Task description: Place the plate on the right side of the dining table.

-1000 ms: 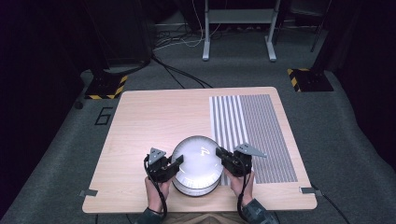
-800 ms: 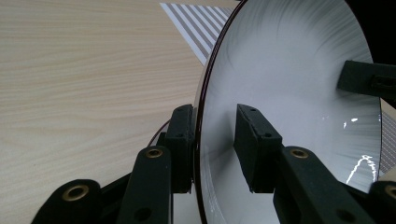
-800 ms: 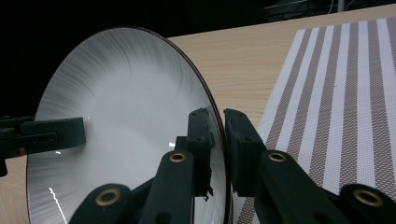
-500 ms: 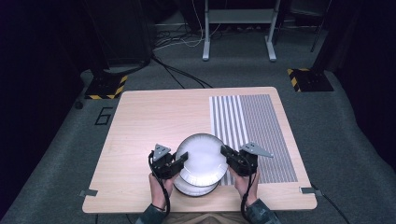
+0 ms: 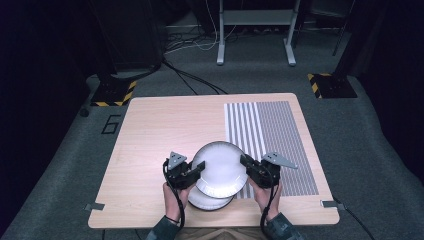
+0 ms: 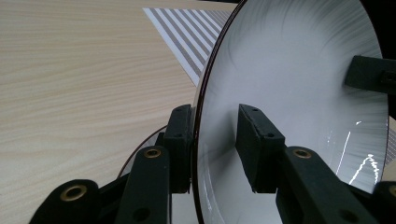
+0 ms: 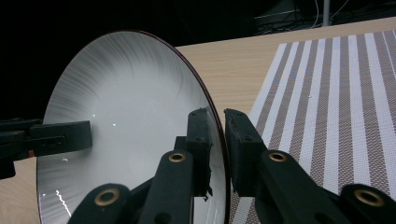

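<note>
The top plate (image 5: 220, 167) has risen off the lower plate (image 5: 210, 201) and tilts above it, carried farther from the desk's (image 5: 165, 125) near edge. The left claw (image 5: 195, 172) grips its left rim; the right claw (image 5: 248, 167) is clamped on its right rim beside the striped mat (image 5: 270, 135).

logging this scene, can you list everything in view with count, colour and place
upper plate: 1, white, dark rim, lifted between both grippers
lower plate: 1, white, on table beneath it
placemat: 1, grey and white stripes, table's right part
table: 1, light wood
stand: 1, grey metal, on floor behind
left gripper: 1, black, jaws astride upper plate's rim
right gripper: 1, black, on opposite rim
hands: 2, near edge
</note>
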`<control>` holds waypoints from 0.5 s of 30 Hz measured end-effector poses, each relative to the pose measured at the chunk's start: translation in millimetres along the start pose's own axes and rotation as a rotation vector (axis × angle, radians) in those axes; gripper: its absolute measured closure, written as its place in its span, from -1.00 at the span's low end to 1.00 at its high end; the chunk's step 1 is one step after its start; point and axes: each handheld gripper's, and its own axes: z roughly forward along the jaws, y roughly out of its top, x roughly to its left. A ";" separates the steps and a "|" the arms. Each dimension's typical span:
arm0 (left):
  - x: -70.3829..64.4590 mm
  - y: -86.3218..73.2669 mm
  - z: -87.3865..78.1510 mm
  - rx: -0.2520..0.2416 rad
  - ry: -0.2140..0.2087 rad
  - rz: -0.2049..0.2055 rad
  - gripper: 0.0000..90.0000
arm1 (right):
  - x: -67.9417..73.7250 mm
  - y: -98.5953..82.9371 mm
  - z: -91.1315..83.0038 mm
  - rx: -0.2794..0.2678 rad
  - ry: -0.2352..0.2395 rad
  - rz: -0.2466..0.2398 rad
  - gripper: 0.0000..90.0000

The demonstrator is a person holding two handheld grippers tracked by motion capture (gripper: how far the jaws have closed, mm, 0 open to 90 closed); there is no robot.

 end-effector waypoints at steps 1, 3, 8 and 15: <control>-0.6 0.6 0.4 0.001 -0.003 0.000 0.46 | -0.5 0.4 -0.5 -0.001 -0.003 -0.001 0.79; -1.4 1.2 1.0 0.000 -0.002 0.000 0.46 | -1.4 1.1 -1.7 -0.003 -0.006 0.000 0.79; -3.9 4.0 4.4 -0.002 -0.014 -0.004 0.46 | -3.4 2.6 -4.1 -0.009 -0.011 0.003 0.79; -7.4 7.9 9.4 0.000 -0.026 0.002 0.46 | -7.9 4.9 -8.1 -0.013 -0.018 0.010 0.79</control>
